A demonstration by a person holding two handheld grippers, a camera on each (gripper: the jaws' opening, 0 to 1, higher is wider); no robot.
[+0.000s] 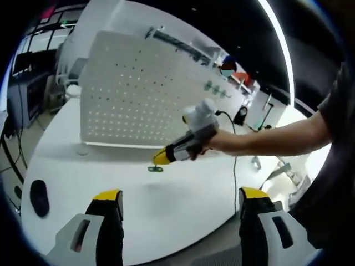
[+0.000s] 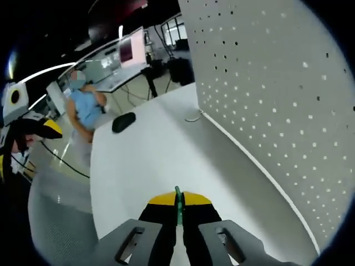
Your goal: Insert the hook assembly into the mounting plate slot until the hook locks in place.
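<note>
The white perforated mounting plate [image 1: 133, 94] stands upright at the back of the white table [image 1: 166, 205]. In the left gripper view, a person's hand holds my right gripper [image 1: 160, 158] just above the table in front of the plate, shut on a small green hook [image 1: 155, 168]. My left gripper [image 1: 182, 195] is wide open with nothing between its fingers, well back from the plate. In the right gripper view, the thin green hook [image 2: 177, 193] sticks up between the shut yellow tips of my right gripper [image 2: 178, 206], and the plate [image 2: 277, 111] rises close on the right.
A black mouse [image 1: 39, 197] [image 2: 123, 122] lies on the table near its left edge. A thin cable [image 2: 193, 117] lies by the plate's base. The left gripper's yellow tip [image 2: 41, 128] shows at the left. A person in blue [image 2: 83, 108] sits beyond the table. Desks and monitors fill the background.
</note>
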